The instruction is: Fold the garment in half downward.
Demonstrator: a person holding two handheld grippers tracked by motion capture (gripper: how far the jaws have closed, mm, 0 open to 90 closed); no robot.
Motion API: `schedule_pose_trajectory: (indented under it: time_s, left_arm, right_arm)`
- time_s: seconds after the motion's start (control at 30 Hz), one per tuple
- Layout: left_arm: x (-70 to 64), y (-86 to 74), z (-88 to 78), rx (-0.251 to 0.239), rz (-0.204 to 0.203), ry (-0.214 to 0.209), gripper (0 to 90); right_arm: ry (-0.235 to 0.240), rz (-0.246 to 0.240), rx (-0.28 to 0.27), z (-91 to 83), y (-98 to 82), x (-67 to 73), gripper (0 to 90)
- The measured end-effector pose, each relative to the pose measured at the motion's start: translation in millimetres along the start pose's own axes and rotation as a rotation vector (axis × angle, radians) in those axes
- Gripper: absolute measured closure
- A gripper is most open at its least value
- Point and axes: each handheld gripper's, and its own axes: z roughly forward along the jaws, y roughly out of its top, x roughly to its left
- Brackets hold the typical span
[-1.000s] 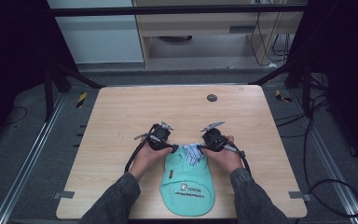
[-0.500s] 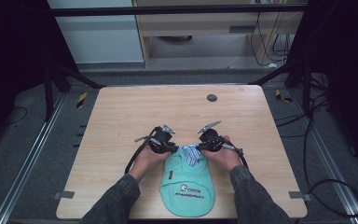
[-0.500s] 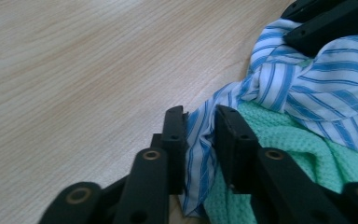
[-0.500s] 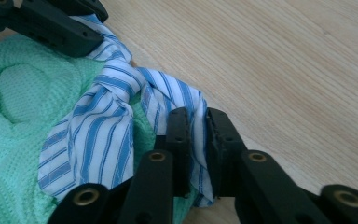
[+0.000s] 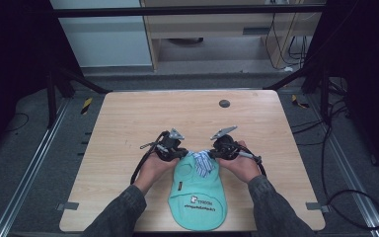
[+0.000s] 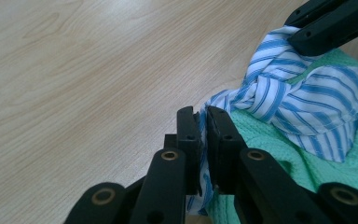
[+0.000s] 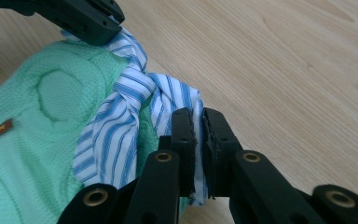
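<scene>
Both tongs have just been closing. High view: left tongs (image 5: pixel 181 154) and right tongs (image 5: pixel 212 154) flank the striped tie (image 5: pixel 201 163) atop the green cap (image 5: pixel 197 197) on the bench (image 5: pixel 128 123). Left gripper view: left tongs (image 6: pixel 204 122) pinch one tie end. Right gripper view: right tongs (image 7: pixel 198 122) pinch the other; pulling apart looks next.

worktop (image 5: pixel 128 128) | garment (image 5: pixel 197 197) on it, 6 o'clock edge | knotted strip (image 5: pixel 201 163) at garment's 12 | left tongs (image 5: pixel 182 154) at knot's 9 | right tongs (image 5: pixel 212 155) at its 3
</scene>
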Motion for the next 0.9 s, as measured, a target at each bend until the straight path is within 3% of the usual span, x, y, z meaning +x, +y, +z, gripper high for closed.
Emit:
schedule_pose_trajectory:
  time_s: [0.37, 0.53, 0.9]
  left_arm:
    - [-7.4, 15.8, -22.4, -0.045, 0.045, 0.025, 84.4]
    - [-10.7, 22.2, -31.5, -0.049, 0.068, 0.036, 84.4]
    - [-8.4, 30.9, -41.4, -0.072, 0.07, 0.052, 84.4]
  right_arm:
    - [-0.027, -0.062, -0.036, -28.1, 11.1, 6.0, 83.9]
    - [-0.035, -0.069, -0.046, -35.8, 13.0, 8.5, 83.9]
    - [-0.052, -0.123, -0.045, -48.7, 26.1, 9.6, 83.9]
